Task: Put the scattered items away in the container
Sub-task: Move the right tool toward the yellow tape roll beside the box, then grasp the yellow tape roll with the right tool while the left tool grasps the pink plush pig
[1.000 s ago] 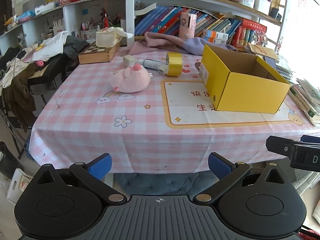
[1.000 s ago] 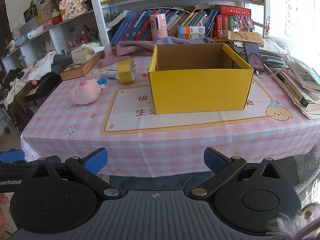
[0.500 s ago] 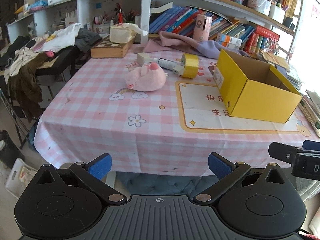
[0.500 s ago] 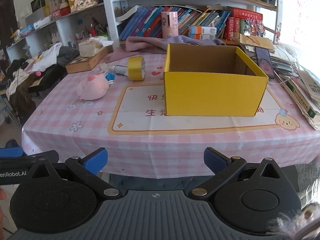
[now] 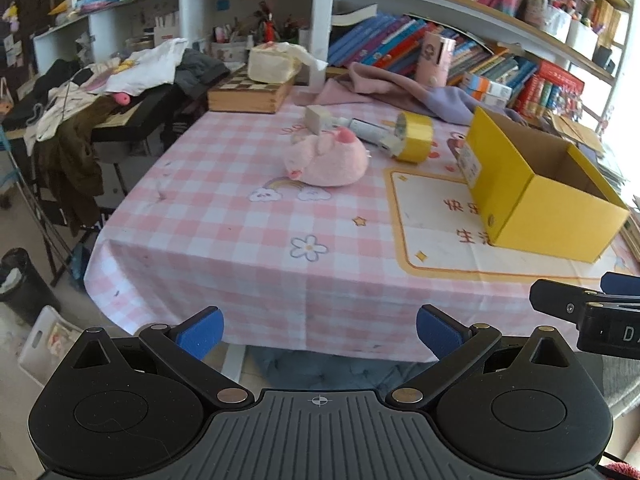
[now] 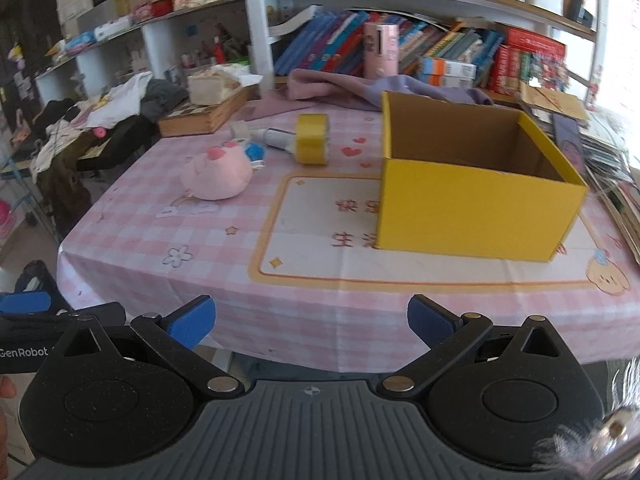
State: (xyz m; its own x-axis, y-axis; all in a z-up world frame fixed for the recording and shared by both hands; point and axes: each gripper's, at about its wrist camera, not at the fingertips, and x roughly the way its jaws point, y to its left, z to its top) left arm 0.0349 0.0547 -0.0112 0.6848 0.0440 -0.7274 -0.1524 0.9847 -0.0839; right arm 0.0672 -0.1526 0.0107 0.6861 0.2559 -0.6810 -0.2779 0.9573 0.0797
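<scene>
The left gripper point(image 5: 318, 330) hangs just off the near edge of the table point(image 5: 224, 216), its blue-padded fingers spread wide with nothing between them. The right gripper point(image 6: 310, 320) sits beside it in the same state: jaws wide apart, empty, also short of the table's near edge.

The yellow box point(image 6: 476, 200) stands open-topped on the right part of the tablecloth, on the printed mat point(image 6: 320, 240); what shows of its interior is bare. Left of it lie the scattered items: a pink plush pig point(image 5: 326, 158) near the middle, a yellow tape roll point(image 5: 414, 138) standing on edge behind it, and a white tube point(image 5: 368, 130) lying just beside the roll (touching it, as far as the left view shows). A small white block point(image 5: 316, 119) sits at the tube's far end.

Between the near edge and the plush the cloth is bare, as is the strip in front of the box. Along the far edge lie a wooden chessboard box point(image 5: 248, 94) and a purple cloth point(image 5: 404, 92).
</scene>
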